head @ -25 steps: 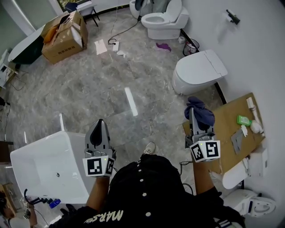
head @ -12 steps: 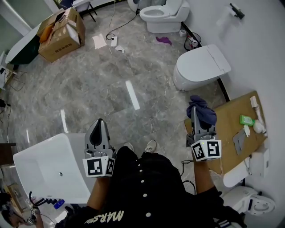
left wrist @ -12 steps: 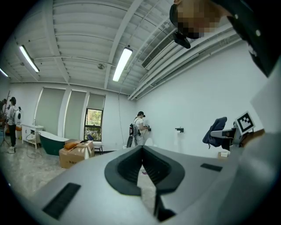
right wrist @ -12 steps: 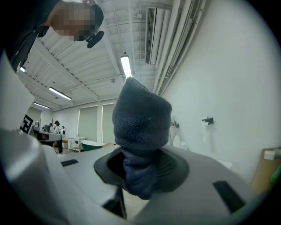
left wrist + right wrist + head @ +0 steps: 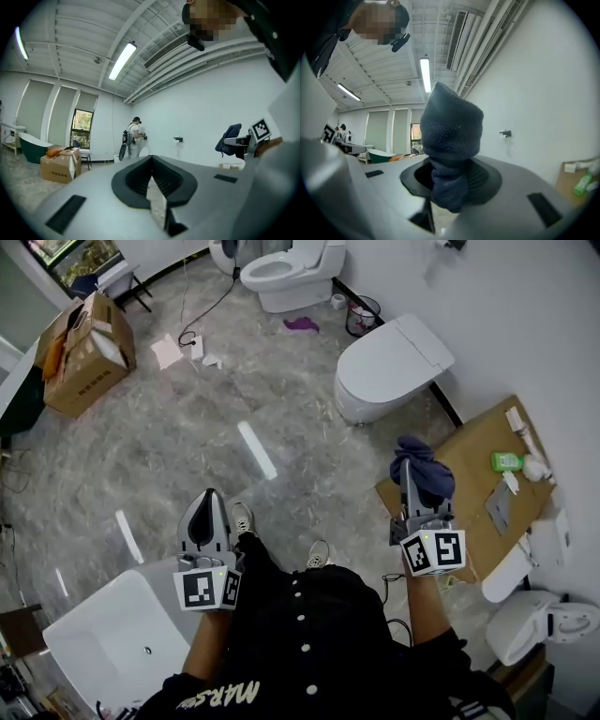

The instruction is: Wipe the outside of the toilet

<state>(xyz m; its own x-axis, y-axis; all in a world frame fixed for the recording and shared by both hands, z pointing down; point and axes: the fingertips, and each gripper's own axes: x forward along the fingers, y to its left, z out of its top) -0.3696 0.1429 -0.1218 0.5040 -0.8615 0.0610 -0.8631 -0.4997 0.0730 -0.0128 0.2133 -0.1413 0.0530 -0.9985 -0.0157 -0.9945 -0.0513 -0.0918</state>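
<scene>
Against the white wall, up ahead on the grey marble floor (image 5: 187, 427): white toilet (image 5: 389, 367), lid down, well apart from both hand-held grippers. Nearer, right hand-held gripper (image 5: 409, 491) clamped on a dark blue cloth (image 5: 424, 470), bunched above its jaws. Left hand-held gripper (image 5: 207, 502) pressed closed, empty. Just beside the right one, flat cardboard (image 5: 469, 488) with a green bottle (image 5: 506, 461).

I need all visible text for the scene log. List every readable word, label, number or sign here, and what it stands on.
"MARS", upside down, then cut off: on the person's black top.
Cardboard box: any print is too small to read.
Green bottle: its label is too small to read.
</scene>
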